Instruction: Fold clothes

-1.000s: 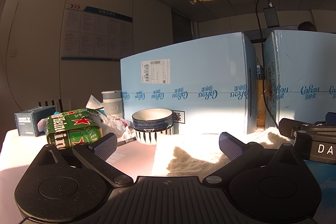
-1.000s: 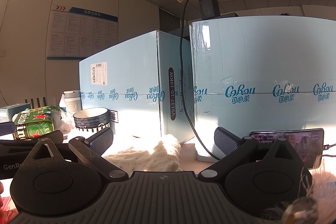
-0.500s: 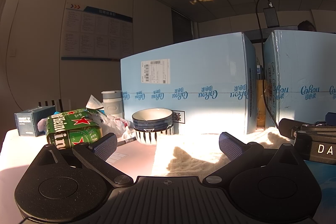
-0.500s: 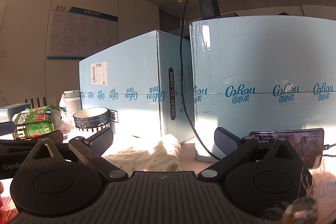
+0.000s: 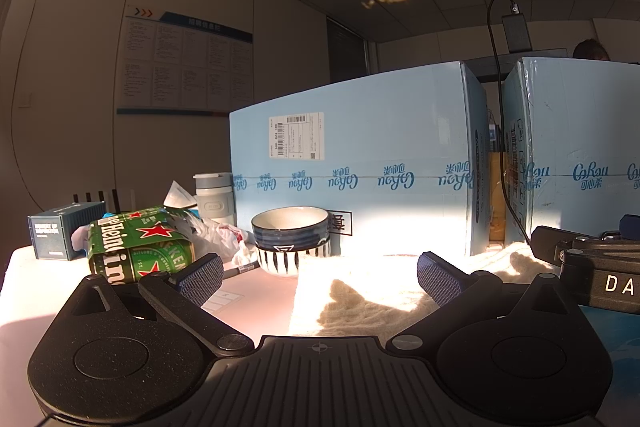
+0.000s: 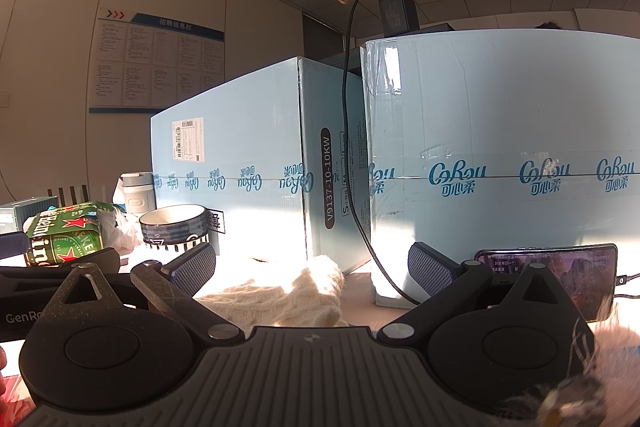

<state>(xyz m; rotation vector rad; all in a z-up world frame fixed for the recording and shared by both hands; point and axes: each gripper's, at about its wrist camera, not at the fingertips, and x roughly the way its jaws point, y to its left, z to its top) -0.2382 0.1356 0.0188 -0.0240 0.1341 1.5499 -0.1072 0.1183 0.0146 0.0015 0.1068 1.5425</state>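
Note:
A cream knitted garment (image 5: 372, 291) lies on the table in bright sunlight, just ahead of my left gripper (image 5: 318, 273). That gripper is open, with nothing between its fingers. In the right wrist view the same garment (image 6: 288, 291) lies bunched in front of my right gripper (image 6: 312, 267), which is also open and empty. The right gripper's body (image 5: 588, 267) shows at the right edge of the left wrist view. The left gripper's body (image 6: 52, 275) sits at the left edge of the right wrist view. Both hover low over the table.
Two tall light-blue cartons (image 5: 360, 167) (image 6: 512, 155) wall off the back. Stacked bowls (image 5: 290, 239), a green beer pack (image 5: 140, 247), a grey cup (image 5: 214, 195) and a small dark box (image 5: 60, 231) crowd the left. A phone (image 6: 560, 271) on a black cable (image 6: 352, 147) leans at the right.

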